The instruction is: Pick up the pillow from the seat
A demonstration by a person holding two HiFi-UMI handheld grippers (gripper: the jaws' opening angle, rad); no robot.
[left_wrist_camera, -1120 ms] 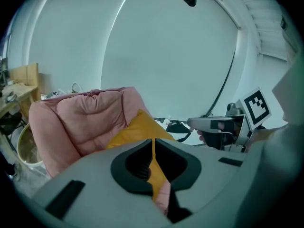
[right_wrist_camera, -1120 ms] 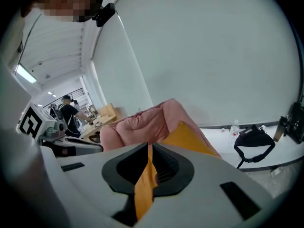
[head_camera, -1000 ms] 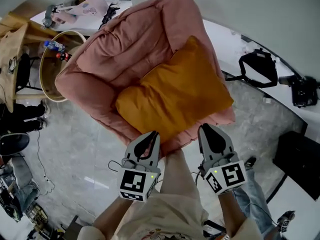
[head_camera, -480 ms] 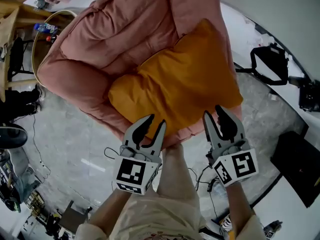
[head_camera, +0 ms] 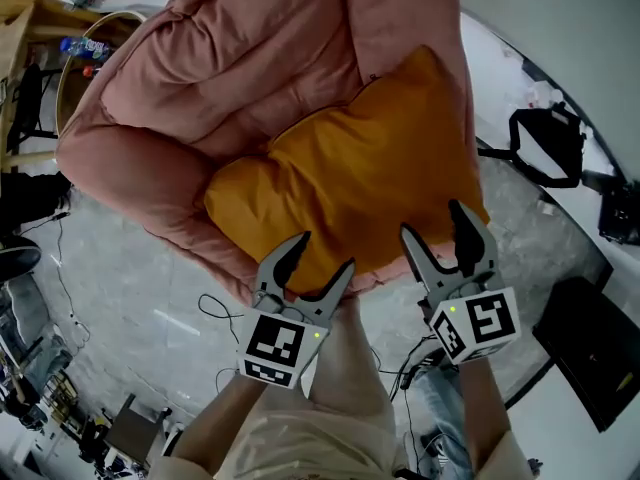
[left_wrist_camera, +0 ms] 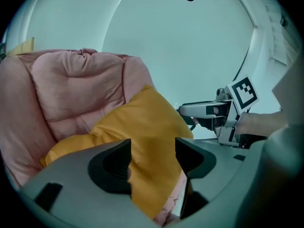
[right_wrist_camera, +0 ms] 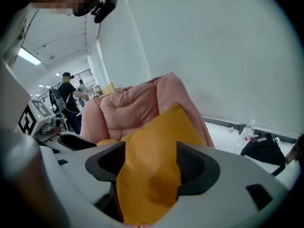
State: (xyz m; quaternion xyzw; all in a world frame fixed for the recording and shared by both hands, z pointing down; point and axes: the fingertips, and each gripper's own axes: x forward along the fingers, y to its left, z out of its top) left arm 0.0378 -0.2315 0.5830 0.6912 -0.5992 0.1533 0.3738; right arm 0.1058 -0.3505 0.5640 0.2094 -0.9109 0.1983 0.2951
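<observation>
An orange pillow [head_camera: 345, 173] lies on the seat of a pink padded armchair [head_camera: 230, 78], leaning against its back. My left gripper [head_camera: 322, 256] stands at the pillow's front left edge; its jaws have just been opening and stand apart. My right gripper [head_camera: 435, 222] hangs over the front right edge, its jaws also just opened. In the left gripper view the pillow [left_wrist_camera: 142, 127] fills the gap of the gripper [left_wrist_camera: 153, 158]. The right gripper view has the pillow's edge [right_wrist_camera: 152, 151] between the jaws of the gripper [right_wrist_camera: 151, 164], with neither pad pressing on it.
A round wooden basket [head_camera: 72, 63] stands at the chair's far left. On the floor to the right lie a black bag [head_camera: 545, 143] and a black box [head_camera: 600, 353]. Cables [head_camera: 215, 308] trail near my feet. A person [right_wrist_camera: 66, 99] stands far off.
Both grippers have come down and forward to the pillow's front edge. Their jaws, shut a second ago, now stand apart.
</observation>
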